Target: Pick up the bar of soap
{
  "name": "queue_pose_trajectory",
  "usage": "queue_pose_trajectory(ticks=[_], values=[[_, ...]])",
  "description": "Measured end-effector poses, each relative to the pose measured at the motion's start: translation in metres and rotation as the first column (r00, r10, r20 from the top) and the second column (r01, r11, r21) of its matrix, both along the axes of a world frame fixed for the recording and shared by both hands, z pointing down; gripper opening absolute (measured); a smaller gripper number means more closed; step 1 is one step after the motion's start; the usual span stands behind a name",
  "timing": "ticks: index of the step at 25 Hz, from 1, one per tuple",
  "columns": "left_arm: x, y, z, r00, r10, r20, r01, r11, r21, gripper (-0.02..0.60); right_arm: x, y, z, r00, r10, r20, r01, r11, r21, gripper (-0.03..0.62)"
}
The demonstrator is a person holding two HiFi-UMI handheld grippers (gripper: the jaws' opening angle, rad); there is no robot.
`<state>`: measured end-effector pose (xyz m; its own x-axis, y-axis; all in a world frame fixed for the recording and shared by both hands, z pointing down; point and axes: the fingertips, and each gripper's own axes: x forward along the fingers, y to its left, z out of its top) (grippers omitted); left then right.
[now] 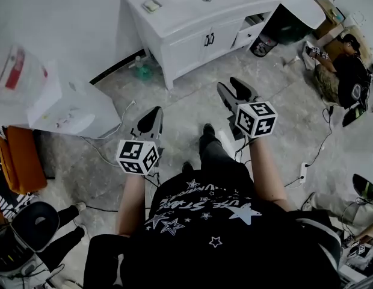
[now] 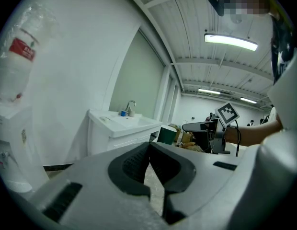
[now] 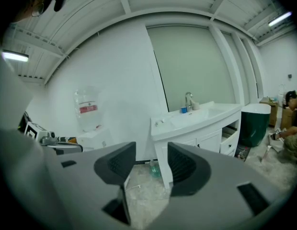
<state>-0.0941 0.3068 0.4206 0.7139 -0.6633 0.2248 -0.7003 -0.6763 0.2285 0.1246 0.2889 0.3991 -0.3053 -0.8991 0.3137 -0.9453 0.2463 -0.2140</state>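
Note:
A pale bar of soap [image 1: 151, 5] lies on the left end of the white vanity top [image 1: 186, 17], far ahead of both grippers. My left gripper [image 1: 154, 115] hangs over the floor in front of the vanity; in the left gripper view its jaws [image 2: 149, 150] meet at the tips, with nothing in them. My right gripper [image 1: 233, 86] is held further forward and to the right. Its jaws [image 3: 151, 162] stand apart with only floor showing between them. The soap is a small speck [image 3: 159, 122] on the vanity's near corner in the right gripper view.
A water dispenser [image 1: 69, 104] with a bottle stands at the left wall. A green bottle [image 1: 142, 71] sits on the floor beside the vanity. Cables cross the floor. A person [image 1: 346, 71] sits at the right among boxes. A dark bin [image 3: 254, 123] stands past the vanity.

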Motion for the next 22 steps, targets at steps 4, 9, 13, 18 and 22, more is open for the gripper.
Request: queue_pose_trajectory(ticks=[4,9,13,18,22], values=[[0.004,-0.023,0.005,1.000,-0.018,0.015,0.019,1.000,-0.005,0.009,0.009,-0.033,0.011,1.000,-0.001,0.017,0.002,1.000,-0.013,0.301],[0.013,-0.067,0.013,0.998,-0.061,0.022,0.062,0.998,-0.015,0.009,0.023,-0.085,0.025,0.999,-0.036,0.035,0.037,0.999,-0.027,0.377],[0.027,-0.110,0.018,0.994,-0.108,0.031,0.109,0.993,-0.035,0.009,0.038,-0.137,0.034,0.996,-0.069,0.051,0.071,0.996,-0.047,0.408],[0.057,-0.168,0.015,0.986,-0.160,0.047,0.162,0.985,-0.052,0.009,0.066,-0.205,0.038,0.991,-0.121,0.051,0.125,0.989,-0.078,0.428],[0.084,-0.207,0.011,0.980,-0.190,0.064,0.193,0.980,-0.046,0.009,0.091,-0.256,0.035,0.985,-0.155,0.077,0.161,0.984,-0.079,0.440]])
